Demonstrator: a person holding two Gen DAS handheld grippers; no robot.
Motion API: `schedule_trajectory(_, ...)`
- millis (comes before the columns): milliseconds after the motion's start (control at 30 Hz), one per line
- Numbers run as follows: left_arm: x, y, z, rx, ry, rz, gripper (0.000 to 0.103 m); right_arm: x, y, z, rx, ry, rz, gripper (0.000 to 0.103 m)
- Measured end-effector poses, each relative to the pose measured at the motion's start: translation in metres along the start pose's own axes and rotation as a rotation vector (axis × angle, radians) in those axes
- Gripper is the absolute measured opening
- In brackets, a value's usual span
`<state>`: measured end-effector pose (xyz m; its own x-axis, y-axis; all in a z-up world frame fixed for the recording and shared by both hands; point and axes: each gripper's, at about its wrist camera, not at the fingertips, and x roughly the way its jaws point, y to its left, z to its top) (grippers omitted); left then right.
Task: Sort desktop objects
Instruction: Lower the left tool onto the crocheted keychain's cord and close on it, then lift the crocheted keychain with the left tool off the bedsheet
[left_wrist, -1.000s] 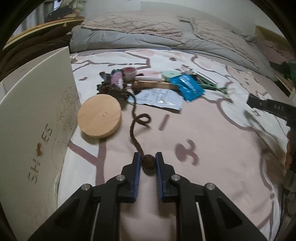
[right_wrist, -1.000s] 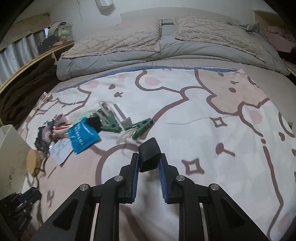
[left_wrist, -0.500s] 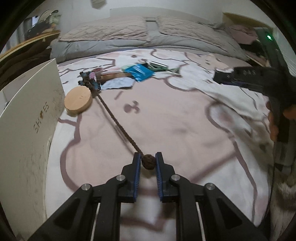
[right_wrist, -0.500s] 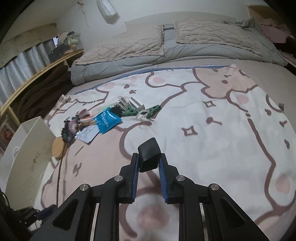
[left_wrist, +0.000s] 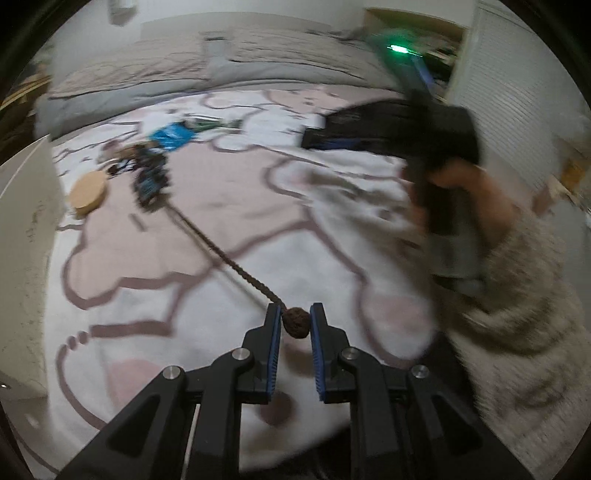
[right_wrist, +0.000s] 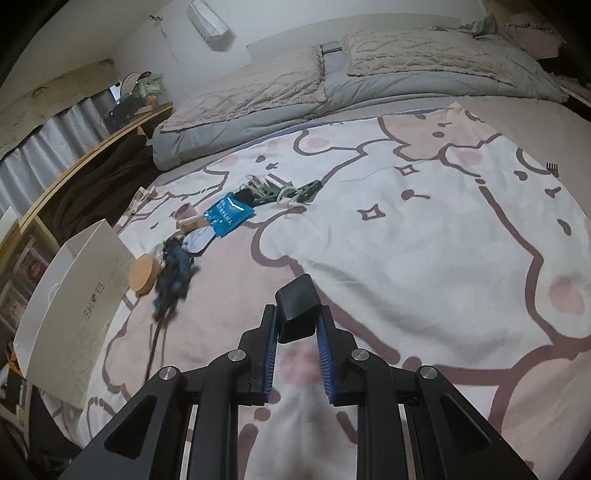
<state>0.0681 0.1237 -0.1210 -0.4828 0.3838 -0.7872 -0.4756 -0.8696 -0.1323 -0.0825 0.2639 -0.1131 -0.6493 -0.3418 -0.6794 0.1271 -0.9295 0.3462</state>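
Cord (left_wrist: 229, 264) taut, slanting up-left

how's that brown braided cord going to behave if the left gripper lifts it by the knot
Probably floppy: the braided cord trails limply from the knot in the left gripper. Its far end joins a yarn bundle, which would likely drag along. It looks light.

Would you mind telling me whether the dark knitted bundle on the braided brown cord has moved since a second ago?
Yes. The knitted bundle has been dragged off the pile, past the round wooden lid, toward the camera.
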Motion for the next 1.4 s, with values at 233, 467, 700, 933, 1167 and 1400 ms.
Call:
schedule_trajectory(233,-0.018,-0.015,0.015,0.075,-0.038,0.014,0.016,-0.005,0.001,-0.001,-0.005,-0.01,0.009,0.022)
schedule_trajectory(467,-0.006,0.046,0.052,-0.04,-0.111,0.191,0.016,-0.004,-0.004,-0.001,0.006,-0.01,0.007,0.021)
schedule_trajectory(700,0.028,0.093,0.073,-0.089,-0.087,0.255,0.053,-0.004,-0.007,-0.001,0.017,-0.008,0.018,0.021)
schedule_trajectory(933,0.055,0.114,0.085,-0.105,-0.079,0.272,0.075,0.0,-0.005,-0.002,0.011,0.009,0.032,0.022)
schedule_trajectory(1167,0.083,0.128,0.093,-0.156,-0.046,0.257,0.075,0.003,0.001,-0.006,-0.006,0.022,0.028,0.022)
schedule_trajectory(1400,0.097,0.14,0.093,-0.222,-0.024,0.261,0.035,0.005,0.003,-0.007,-0.017,0.026,0.023,0.022)
